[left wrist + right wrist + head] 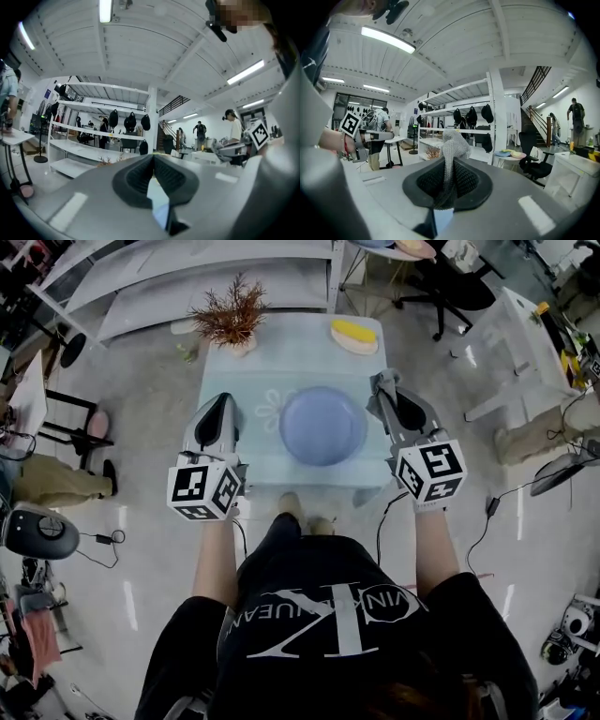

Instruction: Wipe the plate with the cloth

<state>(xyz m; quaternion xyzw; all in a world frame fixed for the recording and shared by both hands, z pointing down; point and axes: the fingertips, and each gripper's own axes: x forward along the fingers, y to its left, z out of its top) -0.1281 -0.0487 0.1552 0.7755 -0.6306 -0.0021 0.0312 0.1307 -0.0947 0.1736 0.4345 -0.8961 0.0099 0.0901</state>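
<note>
Right gripper view: right gripper [448,164] pinches cloth [454,143], with a wad poking past the tips. Left gripper [153,158] is pressed together, empty. Head view: plate [323,425] sits on table [281,351] between both grippers, just left of the right one. The cloth side looks nearer, so the next move is likely left and down.

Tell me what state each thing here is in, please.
Left gripper: shut, empty.
Right gripper: shut on the cloth.
Cloth: pinched, its end sticking out past the jaws.
Plate: flat on the table, empty, neither gripper touching it.
Plant: upright, far left corner.
</note>
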